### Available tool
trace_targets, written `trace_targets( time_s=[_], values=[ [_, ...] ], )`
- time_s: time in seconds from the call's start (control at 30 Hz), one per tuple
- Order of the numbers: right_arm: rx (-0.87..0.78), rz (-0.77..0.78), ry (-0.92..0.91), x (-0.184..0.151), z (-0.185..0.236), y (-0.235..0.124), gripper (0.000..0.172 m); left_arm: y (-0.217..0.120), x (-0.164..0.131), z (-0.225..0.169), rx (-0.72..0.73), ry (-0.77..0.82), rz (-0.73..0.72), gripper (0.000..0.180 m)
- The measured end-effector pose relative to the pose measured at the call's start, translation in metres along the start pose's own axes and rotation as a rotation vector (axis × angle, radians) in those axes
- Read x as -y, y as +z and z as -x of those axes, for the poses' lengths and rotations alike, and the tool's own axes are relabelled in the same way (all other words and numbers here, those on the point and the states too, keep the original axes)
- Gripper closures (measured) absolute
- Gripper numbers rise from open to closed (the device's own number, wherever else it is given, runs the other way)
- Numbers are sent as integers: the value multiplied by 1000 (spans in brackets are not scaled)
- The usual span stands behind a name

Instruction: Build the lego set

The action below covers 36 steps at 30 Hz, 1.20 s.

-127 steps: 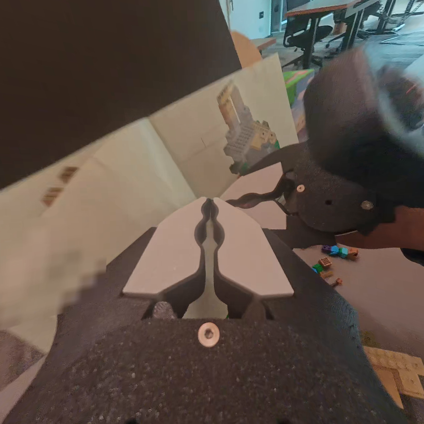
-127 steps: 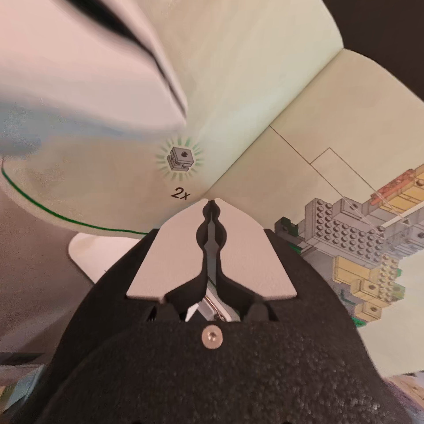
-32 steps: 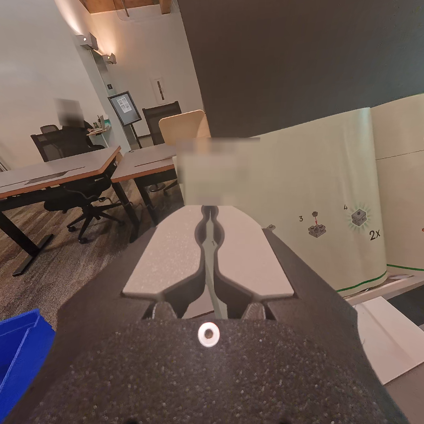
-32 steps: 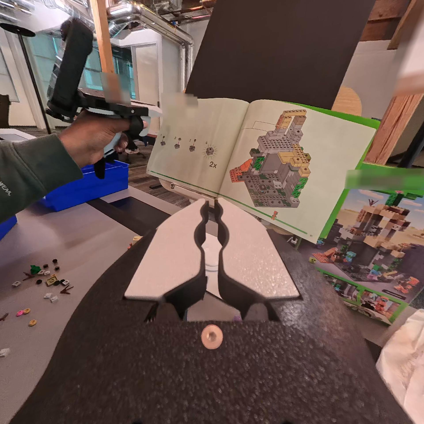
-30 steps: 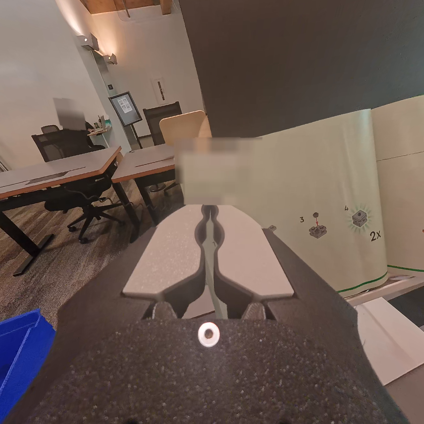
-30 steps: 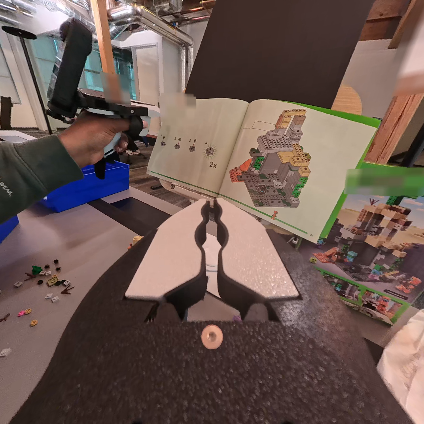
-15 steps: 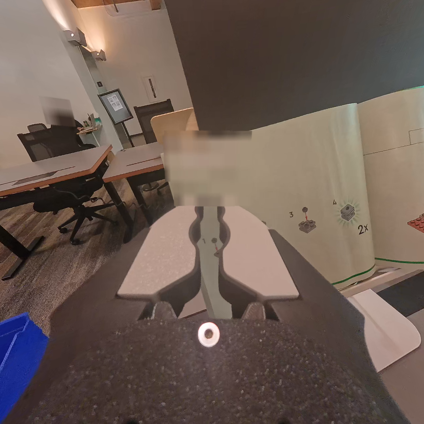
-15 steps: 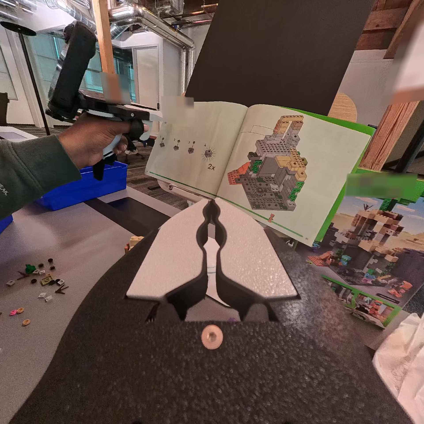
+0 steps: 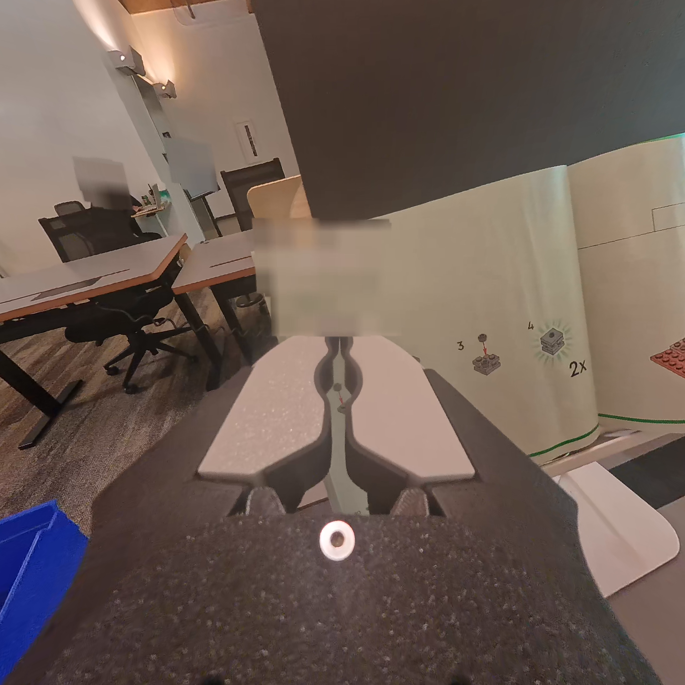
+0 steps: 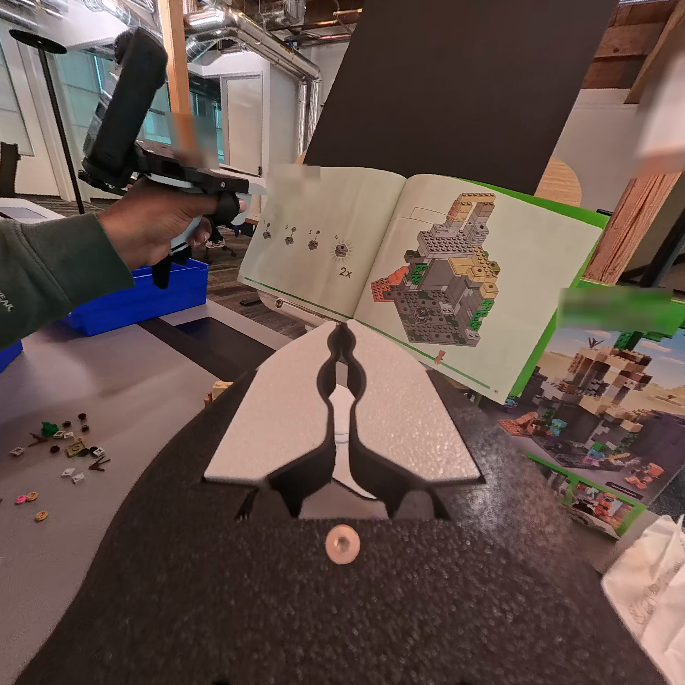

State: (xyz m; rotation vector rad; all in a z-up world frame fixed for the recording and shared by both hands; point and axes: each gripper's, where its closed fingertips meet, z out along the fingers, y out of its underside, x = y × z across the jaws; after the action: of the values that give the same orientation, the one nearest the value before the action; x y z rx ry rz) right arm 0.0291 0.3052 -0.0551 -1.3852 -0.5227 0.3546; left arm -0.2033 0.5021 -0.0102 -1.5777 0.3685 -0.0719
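An open brick-set instruction booklet [image 10: 370, 241] leans on a white stand [image 10: 296, 307]. My left gripper [image 9: 339, 339] is shut at the left page's upper left edge. The page [image 9: 482, 296] runs through the slit between its fingers up to the tips, so it pinches the paper there. A blurred patch covers the very tips. In the right wrist view a hand [image 10: 148, 230] holds that gripper [image 10: 255, 192] level, with its fingers at the page corner. My right gripper [image 10: 341, 325] is shut with nothing between its tips, low in front of the booklet's spine and apart from it.
The set's box [image 10: 593, 426] leans to the right of the booklet. Small loose pieces [image 10: 70, 444] lie on the grey table at left, a blue bin [image 10: 141, 296] stands behind them, and a white bag [image 10: 652, 593] lies at right. A black board [image 10: 444, 92] stands behind, and desks and chairs [image 9: 111, 296] beyond. The grippers' ends are close to 30 centimeters from one another.
My left gripper held the page edge, opened half a second ago without moving away, and has closed again at the same spot. My right gripper's small slit has closed and it has backed off slightly.
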Motion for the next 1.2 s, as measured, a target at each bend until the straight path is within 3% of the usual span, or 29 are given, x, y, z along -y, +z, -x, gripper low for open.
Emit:
trace_targets(
  time_s=[0.3,0.53,0.63,0.9,1.07,1.2],
  values=[
    [5,-3,-1,1,1,0,172,-22,-4,-12,-62,37,25,180],
    [15,-14,6,6,1,-3,172,-82,-30,-38,-284,150,171,172],
    [25,-19,17,8,3,-3,172,-121,-65,-47,-400,227,323,171],
    [51,-39,26,17,13,-6,172,-219,-200,-55,-642,373,813,172],
    [112,-36,14,22,38,-10,172,-245,-264,-32,-652,498,1082,172],
    [155,30,-39,6,57,-16,172,-250,-284,-15,-651,483,1181,172]
  ],
)
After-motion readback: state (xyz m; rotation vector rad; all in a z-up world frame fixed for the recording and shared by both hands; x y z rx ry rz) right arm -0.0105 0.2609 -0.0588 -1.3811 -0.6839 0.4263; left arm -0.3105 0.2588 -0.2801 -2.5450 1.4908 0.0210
